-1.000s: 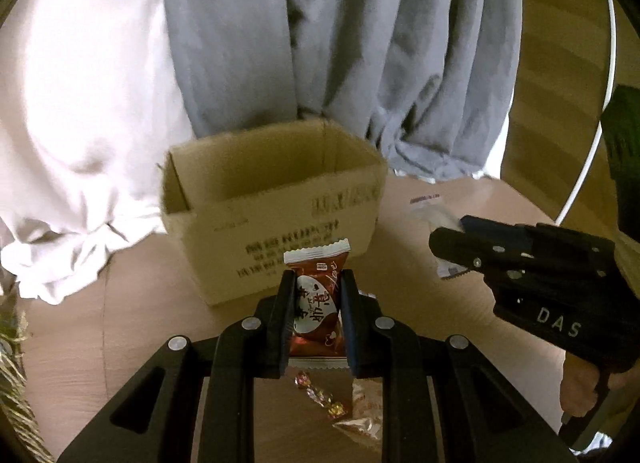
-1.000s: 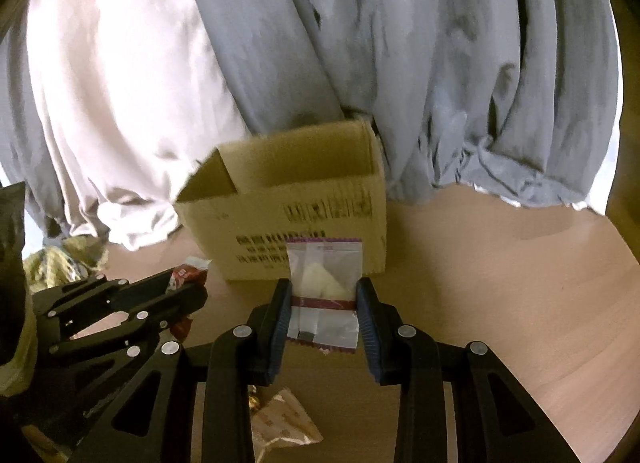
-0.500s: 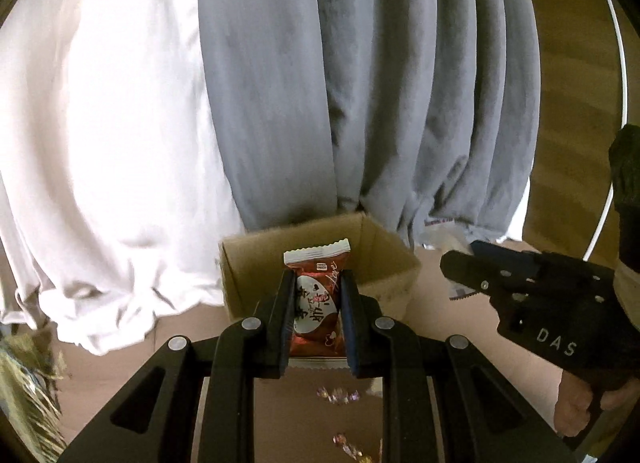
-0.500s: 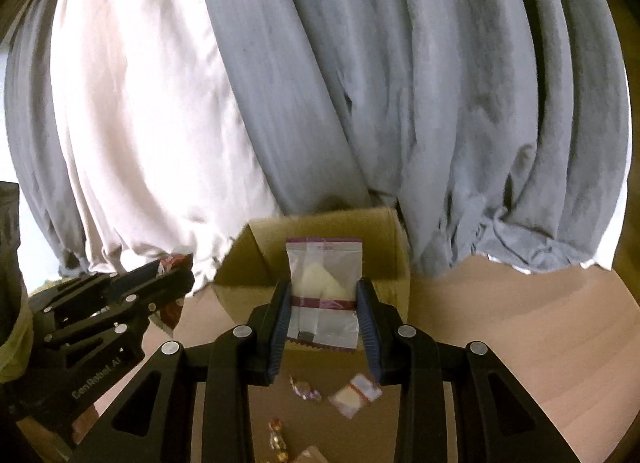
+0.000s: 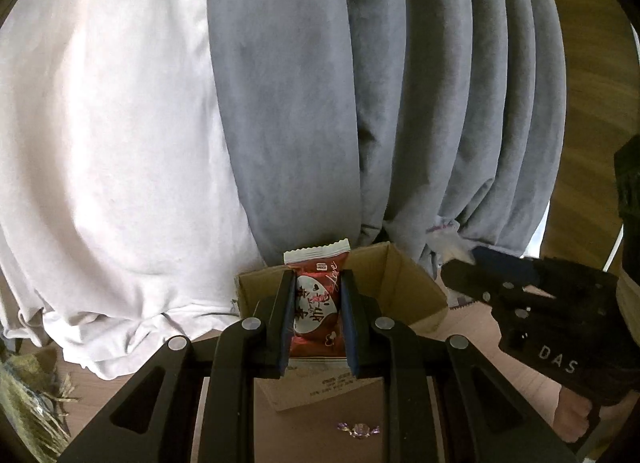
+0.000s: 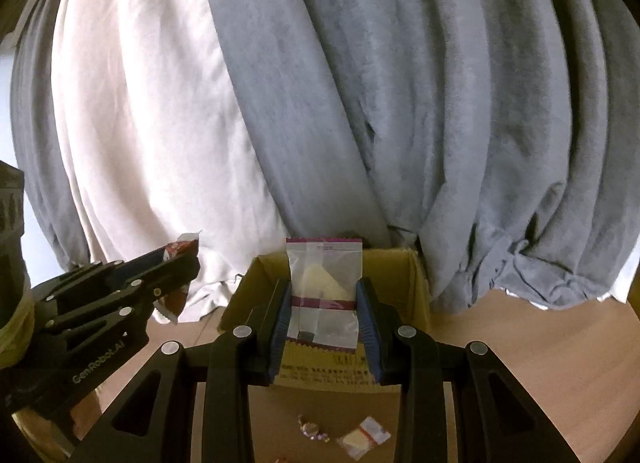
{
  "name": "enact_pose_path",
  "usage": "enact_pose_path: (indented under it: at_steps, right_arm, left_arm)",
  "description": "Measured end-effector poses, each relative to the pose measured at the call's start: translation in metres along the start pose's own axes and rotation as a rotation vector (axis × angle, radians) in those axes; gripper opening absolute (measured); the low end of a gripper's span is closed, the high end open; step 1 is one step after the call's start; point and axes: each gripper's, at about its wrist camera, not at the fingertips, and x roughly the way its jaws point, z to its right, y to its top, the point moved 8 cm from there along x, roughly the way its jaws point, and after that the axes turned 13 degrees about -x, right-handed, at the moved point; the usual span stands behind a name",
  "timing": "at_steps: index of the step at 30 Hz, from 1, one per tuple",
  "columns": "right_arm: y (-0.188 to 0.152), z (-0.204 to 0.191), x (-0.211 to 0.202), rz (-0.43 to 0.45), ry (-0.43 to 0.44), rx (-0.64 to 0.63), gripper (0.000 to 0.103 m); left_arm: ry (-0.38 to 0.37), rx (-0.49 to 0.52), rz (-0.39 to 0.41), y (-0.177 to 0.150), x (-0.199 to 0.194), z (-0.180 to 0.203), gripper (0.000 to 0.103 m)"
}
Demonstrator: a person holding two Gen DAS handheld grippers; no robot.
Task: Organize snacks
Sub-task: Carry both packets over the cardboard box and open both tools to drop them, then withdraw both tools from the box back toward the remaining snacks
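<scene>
My left gripper (image 5: 316,283) is shut on a red snack packet (image 5: 316,303) and holds it high above the open cardboard box (image 5: 404,283). My right gripper (image 6: 324,291) is shut on a clear packet with a pale wedge inside (image 6: 324,287), also held above the box (image 6: 400,275). The right gripper shows at the right of the left wrist view (image 5: 460,271). The left gripper shows at the left of the right wrist view (image 6: 188,259).
The box stands on a wooden table (image 6: 520,343) against grey (image 6: 360,103) and white (image 6: 140,123) curtains. A wrapped candy (image 5: 358,429) lies before the box. Another candy (image 6: 310,429) and a small clear packet (image 6: 364,437) lie there too.
Both grippers have risen with their packets and moved over the box. The box now sits lower and smaller in both views, and more curtain shows.
</scene>
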Motion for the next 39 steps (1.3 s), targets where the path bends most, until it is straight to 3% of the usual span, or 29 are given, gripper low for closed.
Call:
enact_pose_path:
  at_steps: [15, 20, 21, 22, 32, 39]
  right_arm:
    - [0.004, 0.018, 0.062, -0.079, 0.016, -0.011, 0.034]
    - [-0.003, 0.027, 0.079, -0.118, -0.002, 0.003, 0.039]
    - [-0.005, 0.030, 0.082, -0.128, -0.010, 0.012, 0.052]
    - [-0.008, 0.032, 0.082, -0.130, -0.016, 0.024, 0.056]
    - [-0.031, 0.018, 0.050, -0.120, 0.006, 0.014, 0.056]
    - [-0.057, 0.006, 0.019, -0.138, 0.018, 0.011, 0.056]
  left_arm:
    - [-0.014, -0.019, -0.141, 0.001, 0.067, -0.010, 0.022]
    - [0.005, 0.006, -0.154, -0.005, 0.078, -0.011, 0.042]
    - [0.013, 0.011, -0.149, -0.007, 0.078, -0.012, 0.042]
    - [0.024, 0.013, -0.143, -0.008, 0.076, -0.012, 0.042]
    - [0.065, 0.034, -0.082, -0.032, 0.032, -0.010, 0.043]
    - [0.037, -0.002, -0.131, -0.063, 0.007, -0.008, 0.043]
